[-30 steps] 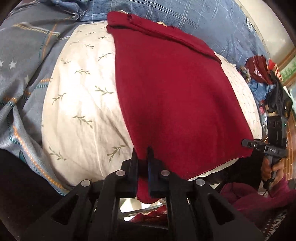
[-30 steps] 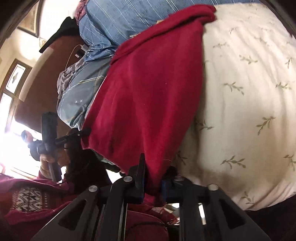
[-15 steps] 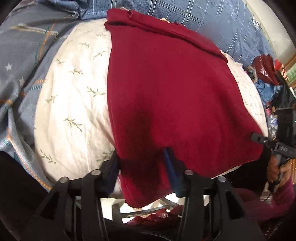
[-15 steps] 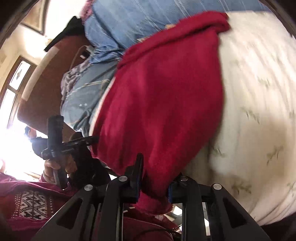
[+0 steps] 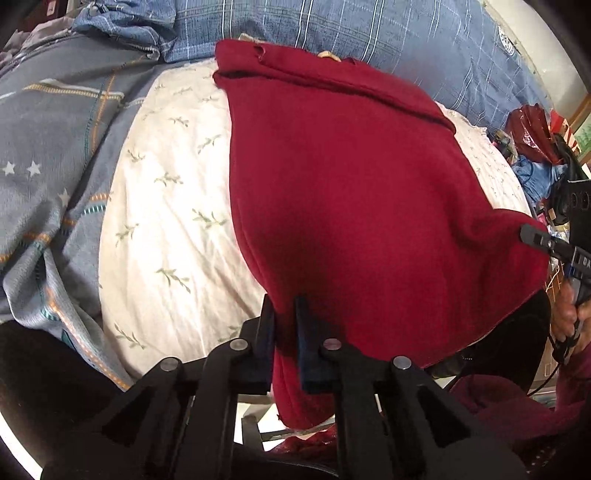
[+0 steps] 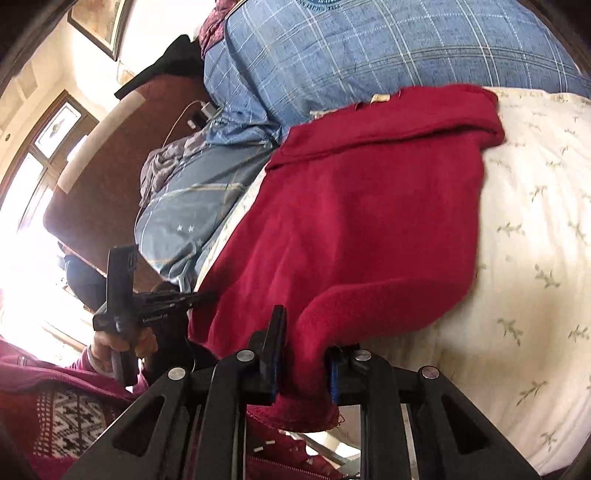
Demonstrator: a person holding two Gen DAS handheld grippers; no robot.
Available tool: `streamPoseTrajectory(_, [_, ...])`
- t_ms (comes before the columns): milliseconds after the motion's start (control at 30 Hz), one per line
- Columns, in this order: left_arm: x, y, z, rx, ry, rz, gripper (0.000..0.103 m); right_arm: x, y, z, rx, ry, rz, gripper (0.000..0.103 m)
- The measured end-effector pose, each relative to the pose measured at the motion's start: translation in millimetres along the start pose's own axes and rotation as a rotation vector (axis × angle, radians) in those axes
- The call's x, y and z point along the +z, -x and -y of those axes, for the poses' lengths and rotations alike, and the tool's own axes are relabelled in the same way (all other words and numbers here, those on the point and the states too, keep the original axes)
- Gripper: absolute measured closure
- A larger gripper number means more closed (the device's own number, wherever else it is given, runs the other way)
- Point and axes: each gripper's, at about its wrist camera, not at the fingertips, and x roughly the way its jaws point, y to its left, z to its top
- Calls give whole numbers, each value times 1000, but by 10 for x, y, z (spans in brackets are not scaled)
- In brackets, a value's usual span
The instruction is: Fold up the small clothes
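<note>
Garment: red sweater [image 5: 343,206] is lying lengthwise, stretching away from both grippers toward the blue plaid pillow [image 5: 369,33].
Left gripper [image 5: 284,314]: just re-closed, is pinching the near hem.
Right gripper [image 6: 306,339]: is pinching the near hem's other corner.

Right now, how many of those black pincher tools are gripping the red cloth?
2: the left gripper pinches the red cloth at its near-left corner, the right gripper at its near-right corner.
</note>
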Motion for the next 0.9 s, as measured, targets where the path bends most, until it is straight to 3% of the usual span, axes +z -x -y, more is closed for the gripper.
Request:
streamPoseTrajectory(467, [544, 219, -263, -1, 72, 198, 98, 466, 156, 183, -2, -96, 191, 85])
streamPoseTrajectory(900, [1003, 244, -195, 37, 52, 328, 98, 765, 186, 291, -30, -135, 284, 85])
